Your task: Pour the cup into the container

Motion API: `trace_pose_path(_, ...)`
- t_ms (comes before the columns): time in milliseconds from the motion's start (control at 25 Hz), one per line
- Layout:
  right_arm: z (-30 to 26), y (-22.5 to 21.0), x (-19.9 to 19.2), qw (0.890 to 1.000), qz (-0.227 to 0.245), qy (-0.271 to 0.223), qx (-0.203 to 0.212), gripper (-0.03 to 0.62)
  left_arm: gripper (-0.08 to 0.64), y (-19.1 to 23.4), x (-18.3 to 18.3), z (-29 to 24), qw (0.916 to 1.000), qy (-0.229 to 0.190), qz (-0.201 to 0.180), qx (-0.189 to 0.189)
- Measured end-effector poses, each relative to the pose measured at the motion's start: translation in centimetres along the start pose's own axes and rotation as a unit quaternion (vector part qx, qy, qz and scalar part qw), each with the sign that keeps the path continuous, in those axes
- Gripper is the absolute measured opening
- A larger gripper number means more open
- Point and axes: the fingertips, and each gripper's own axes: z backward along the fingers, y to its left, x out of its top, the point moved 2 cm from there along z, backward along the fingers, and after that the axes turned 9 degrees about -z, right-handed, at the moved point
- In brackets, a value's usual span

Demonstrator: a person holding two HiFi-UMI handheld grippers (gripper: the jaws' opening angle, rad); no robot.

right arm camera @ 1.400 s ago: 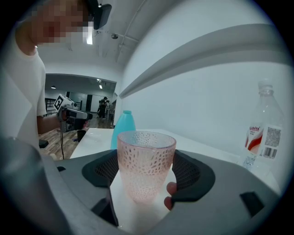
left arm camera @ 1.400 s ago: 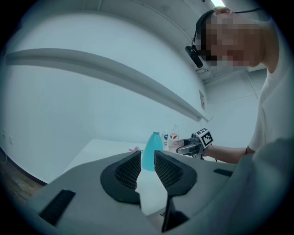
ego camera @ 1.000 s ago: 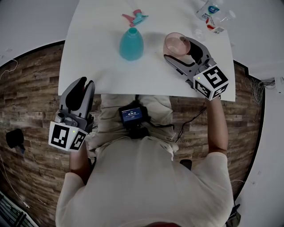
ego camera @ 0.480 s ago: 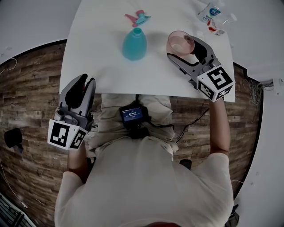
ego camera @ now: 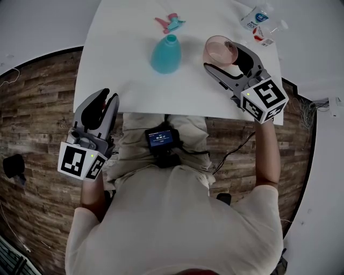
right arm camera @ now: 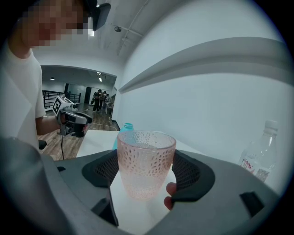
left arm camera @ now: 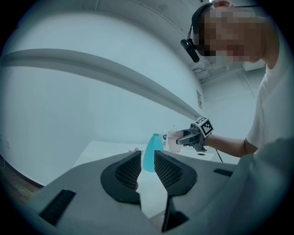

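Note:
A pink dimpled glass cup (ego camera: 219, 50) stands upright between the jaws of my right gripper (ego camera: 224, 56), which is shut on its sides over the table's right part. In the right gripper view the cup (right arm camera: 146, 165) fills the middle, and a fingertip shows under the right jaw. The container, a teal bottle (ego camera: 166, 55) with an open neck, stands on the white table (ego camera: 118, 64) to the cup's left, apart from it. My left gripper (ego camera: 105, 98) hangs off the table's near edge, its jaws a narrow gap apart with nothing between them (left arm camera: 147, 158).
A pink-and-teal spray head (ego camera: 171, 22) lies behind the teal bottle. Clear plastic water bottles (ego camera: 255, 16) lie at the table's far right corner. Wooden floor surrounds the table, and the person's lap is below its near edge.
The right gripper has lifted the cup a little, still upright. The left gripper has stayed where it was.

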Motion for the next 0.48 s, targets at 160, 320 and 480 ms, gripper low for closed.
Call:
trace_pose_path(160,-0.2,0.4,0.6,1.0,0.002,0.003,0.001,0.36,0.095,-0.1,0.0,0.0,1.0,0.004,0.0,-0.005)
trace_pose_path(320,-0.2,0.5,1.1,1.0,0.01,0.009,-0.002,0.36,0.076,-0.1,0.0,-0.1,1.0,0.006,-0.002,-0.005)
trace_pose_path(480,-0.3,0.4,1.5,1.0,0.019,0.017,-0.005,0.36,0.045,0.0,-0.1,-0.2,0.9999,0.011,-0.001,0.0)
